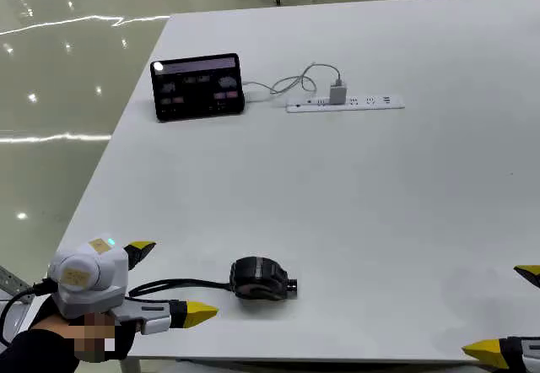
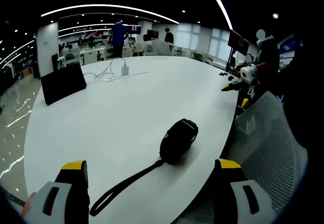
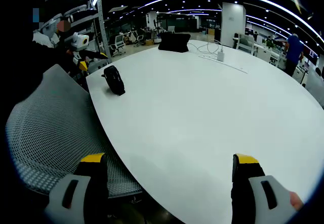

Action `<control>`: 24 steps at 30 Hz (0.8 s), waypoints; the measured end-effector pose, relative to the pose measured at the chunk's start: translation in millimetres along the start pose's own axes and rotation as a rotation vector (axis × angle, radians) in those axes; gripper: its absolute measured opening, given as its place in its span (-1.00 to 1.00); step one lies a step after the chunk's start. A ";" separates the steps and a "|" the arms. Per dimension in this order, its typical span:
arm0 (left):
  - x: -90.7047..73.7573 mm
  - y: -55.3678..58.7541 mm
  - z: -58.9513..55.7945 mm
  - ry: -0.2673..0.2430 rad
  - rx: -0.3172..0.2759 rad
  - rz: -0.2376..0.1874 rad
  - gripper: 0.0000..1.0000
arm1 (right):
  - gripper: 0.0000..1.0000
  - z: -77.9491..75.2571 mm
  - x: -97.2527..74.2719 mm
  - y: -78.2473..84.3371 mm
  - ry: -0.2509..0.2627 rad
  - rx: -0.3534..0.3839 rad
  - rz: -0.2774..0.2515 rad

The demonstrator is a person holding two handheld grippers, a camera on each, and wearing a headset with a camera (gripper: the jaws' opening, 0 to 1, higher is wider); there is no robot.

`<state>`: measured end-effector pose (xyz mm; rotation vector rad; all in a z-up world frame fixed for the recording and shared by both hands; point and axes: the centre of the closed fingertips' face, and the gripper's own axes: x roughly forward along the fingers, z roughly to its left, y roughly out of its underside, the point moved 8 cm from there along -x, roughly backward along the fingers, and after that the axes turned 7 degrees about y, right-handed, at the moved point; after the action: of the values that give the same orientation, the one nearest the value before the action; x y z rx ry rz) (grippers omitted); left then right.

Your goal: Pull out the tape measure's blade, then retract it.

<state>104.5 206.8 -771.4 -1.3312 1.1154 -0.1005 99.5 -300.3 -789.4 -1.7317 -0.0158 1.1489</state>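
While I hold both grippers at the near edge, the big white rectangular table (image 1: 354, 204) takes up most of the head view. A grey mesh chair (image 3: 45, 133) sits just off that edge, btwn me and the tabletop in both gripper views.

At the far side a black tablet w/ lit screen (image 1: 198, 86) stands propped, tilted back. Just right of it lies a white power strip (image 1: 346, 103) w/ a white charger block (image 1: 337, 93) plugged in. A white cable (image 1: 287, 82) loops from the block to the tablet.

My L gripper (image 1: 171, 278) is at the near-left corner, yellow-tipped jaws spread wide, gripping nothing. In its own view (image 2: 151, 165) both tips frame the work, apart from it. My R gripper (image 1: 506, 312) is at the near-right edge, well apart from the L one. Its jaws are also spread wide w/ nothing btwn them, and the same shows in its own view (image 3: 169, 158).

The black round tape measure (image 1: 260, 278) lies on the table near the front edge, just ahead of the L jaws and not touching them. It's far from the R gripper (image 3: 114, 79). Its blade tip looks to sit at the case mouth, on the side facing the R gripper. Its thin black wrist strap (image 1: 177, 286) trails back along the table btwn the L jaws (image 2: 126, 186). Can't tell if the strap touches either tip.
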 end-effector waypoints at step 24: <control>-4.1 8.6 -2.7 0.012 0.003 0.007 1.00 | 1.00 0.2 -0.7 -1.9 0.027 0.005 -0.006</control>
<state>96.1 210.1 -775.5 -1.3255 1.1296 -0.1057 99.8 -299.6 -787.6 -1.7417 -0.0013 1.1200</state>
